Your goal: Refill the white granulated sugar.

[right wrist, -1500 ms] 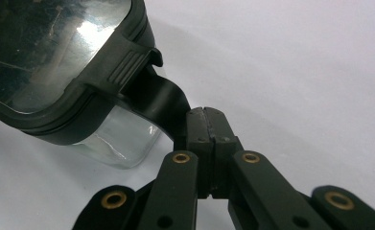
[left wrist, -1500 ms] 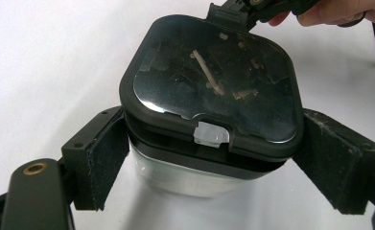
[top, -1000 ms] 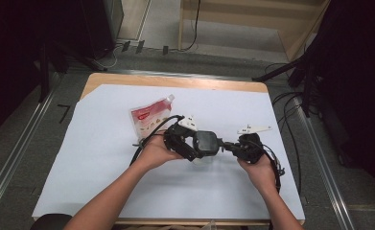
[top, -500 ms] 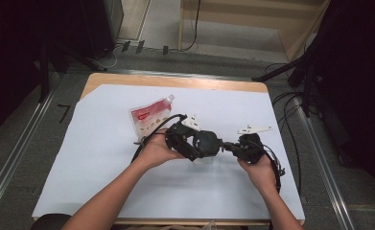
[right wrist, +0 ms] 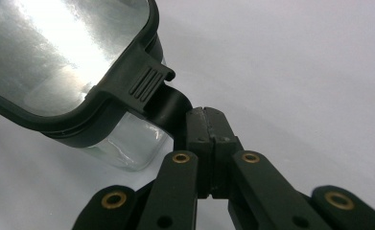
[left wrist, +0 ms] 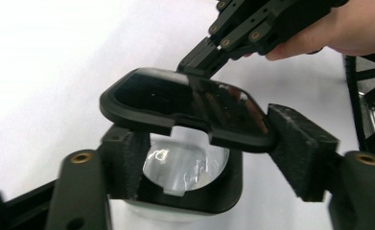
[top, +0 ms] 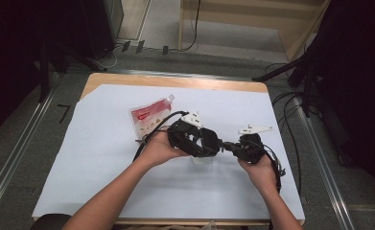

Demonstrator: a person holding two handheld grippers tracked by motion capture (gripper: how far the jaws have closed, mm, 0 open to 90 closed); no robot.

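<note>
A small clear container with a black rim stands on the white table cover, and my left gripper is shut on it, one pad on each side. Its black-framed lid with a clear panel is tilted up above the opening. My right gripper is shut on the lid's black tab at the lid edge. In the high view the left gripper and right gripper meet over the container near the table's middle.
A red and white spouted pouch lies flat just behind the left hand. The white sheet covers most of the wooden table. Cables trail off the right side.
The left gripper has edged slightly to the right, closer to the right gripper. Both hands otherwise stay in place.
</note>
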